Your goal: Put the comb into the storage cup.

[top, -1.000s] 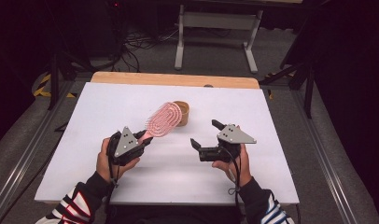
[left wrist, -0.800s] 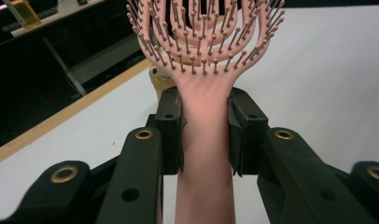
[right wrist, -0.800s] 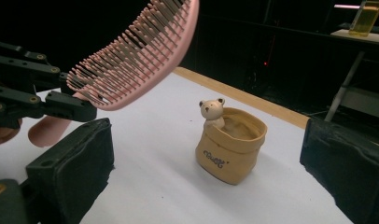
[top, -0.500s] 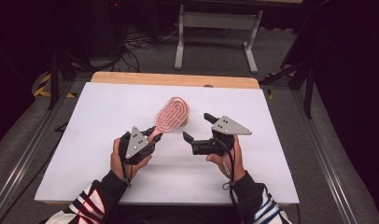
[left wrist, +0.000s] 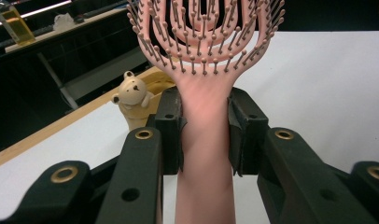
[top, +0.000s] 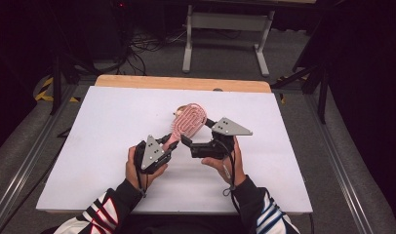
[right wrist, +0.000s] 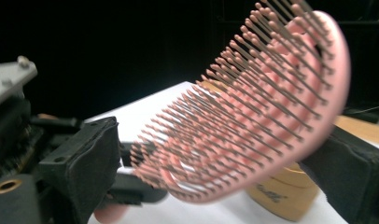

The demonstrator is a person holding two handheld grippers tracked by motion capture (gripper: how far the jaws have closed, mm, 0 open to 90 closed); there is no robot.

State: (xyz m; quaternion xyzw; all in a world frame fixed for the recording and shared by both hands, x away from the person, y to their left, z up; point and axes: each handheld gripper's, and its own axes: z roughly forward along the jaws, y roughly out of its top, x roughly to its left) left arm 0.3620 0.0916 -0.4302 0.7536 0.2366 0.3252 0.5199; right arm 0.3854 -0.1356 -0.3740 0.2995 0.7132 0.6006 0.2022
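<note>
Handover looks like the step in hand. Nearest the person, the left gripper (top: 168,144) has its jaws closed on the pink handle of the hairbrush (top: 187,122); in the left gripper view the two black pads press the handle from either side, just below where the brush head (left wrist: 204,32) fans out. A second ago the brush was held out over the middle of the table with the right gripper well apart from it; since then both hands have drawn together, and the right gripper (top: 196,139) now stands with its jaws spread around the bristled head. In the right gripper view one pad (right wrist: 87,163) sits on the bristle side and the other (right wrist: 351,172) behind the pink back, and neither can be said for certain to be touching. So the right claw is open about the head and not yet gripping, while the brush hangs in the air above the white table (top: 89,141), tilted, head away from the person.

Closing on bristles would likely give a soft, slippery hold, so the jaws may need to find the rim or the neck instead.

Just beyond the brush stands a small tan container (right wrist: 281,191) topped with a bear figure (left wrist: 130,93), close under the head; a low sweep could knock it. Farther off lie the wooden table edge (top: 181,83) and a metal stand (top: 225,19) on the floor.
</note>
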